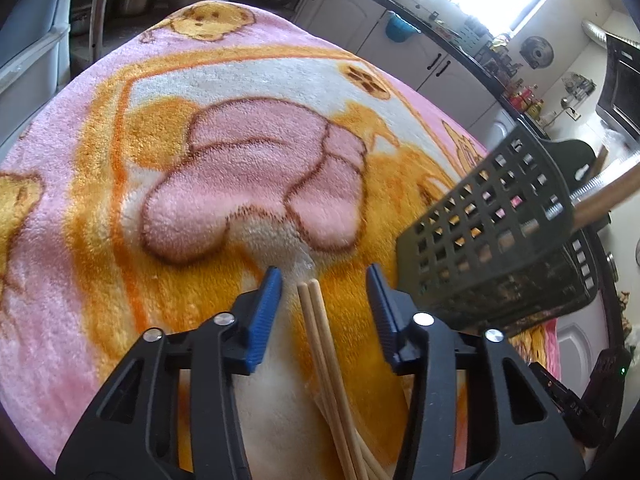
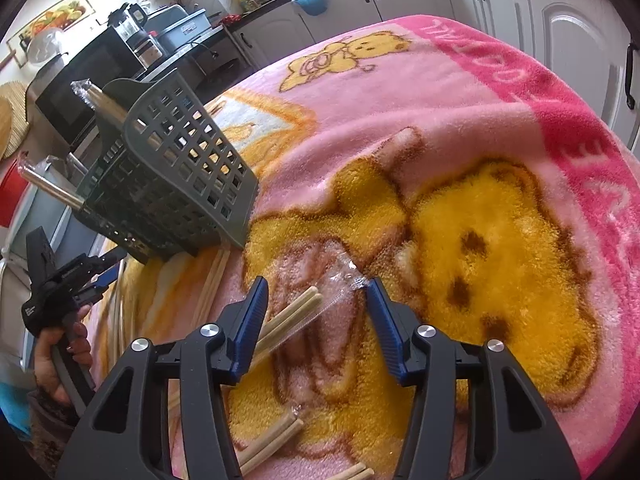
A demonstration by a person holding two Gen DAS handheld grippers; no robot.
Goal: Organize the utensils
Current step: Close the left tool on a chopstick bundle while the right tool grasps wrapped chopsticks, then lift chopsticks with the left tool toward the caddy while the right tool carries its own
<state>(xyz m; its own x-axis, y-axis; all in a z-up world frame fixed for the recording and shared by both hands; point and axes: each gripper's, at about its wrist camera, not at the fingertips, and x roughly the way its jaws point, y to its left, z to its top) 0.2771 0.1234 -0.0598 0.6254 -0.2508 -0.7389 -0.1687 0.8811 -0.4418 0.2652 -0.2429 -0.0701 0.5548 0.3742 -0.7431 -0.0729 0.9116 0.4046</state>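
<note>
A kitchen table is draped in a pink blanket. At upper left, the grey basket is seen. The right gripper is spread wide over wrapped chopsticks; the left gripper likewise over bare chopsticks. Pickup is judged in hand; closing is required next.

A dark grey lattice utensil basket is seen standing on the pink-and-orange blanket, with wrapped chopstick pairs sticking out of its top. Bare wooden chopsticks are laid flat beside its base. Plastic-wrapped chopstick pairs are scattered flat nearby.
</note>
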